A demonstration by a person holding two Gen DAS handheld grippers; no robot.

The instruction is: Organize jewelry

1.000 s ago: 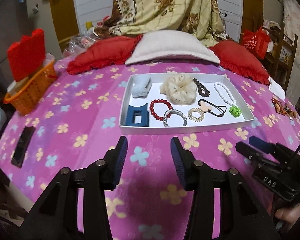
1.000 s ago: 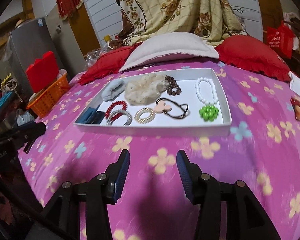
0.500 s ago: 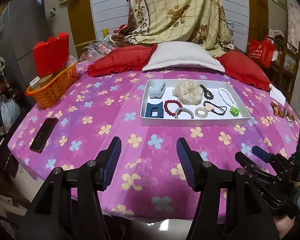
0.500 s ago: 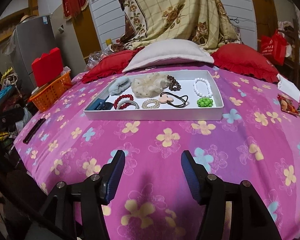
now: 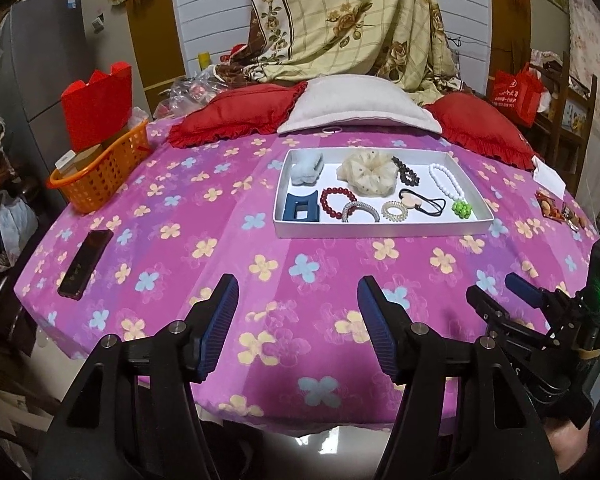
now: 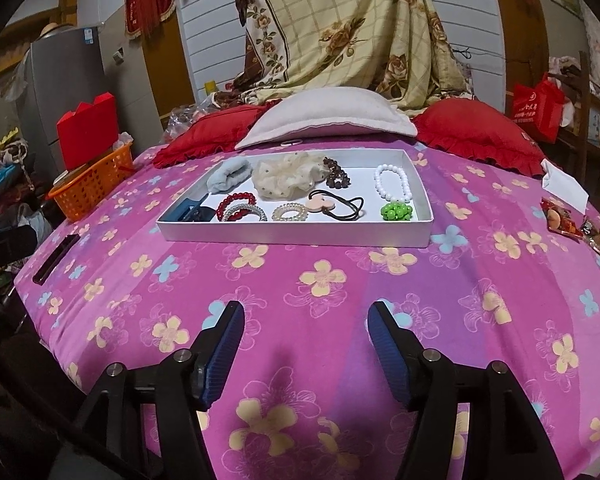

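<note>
Across the centre of both wrist views a shallow white tray (image 5: 380, 232) is seen on the pink flowered cloth (image 5: 220, 264), and every jewelry piece in sight lies inside it – none is found loose on the cloth. Along the tray's upper half are set a pale blue hair tie (image 5: 307, 168), a cream scrunchie (image 5: 370, 171), a dark bead bracelet (image 5: 407, 171) and a white bead bracelet (image 5: 446, 183); along its lower half, a blue claw clip (image 5: 301, 208), a red bead bracelet (image 5: 338, 201), a silver bangle (image 5: 360, 212), a clear coil tie (image 5: 395, 211), a black elastic with a pink charm (image 5: 422, 201) and a green bead cluster (image 5: 461, 209).

At the bottom of the left view the left gripper (image 5: 296, 320) is held with its fingers spread wide and nothing between them; the right gripper (image 6: 305, 346) is likewise parted and empty at the bottom of its own view, well short of the tray.

Judged from this, the sorting appears finished or nearly so – no piece is in hand. Should anything be left, a fresh reach forward to the tray would be called for, with a fine pinch on a single thin band so that its neighbours are not disturbed
</note>
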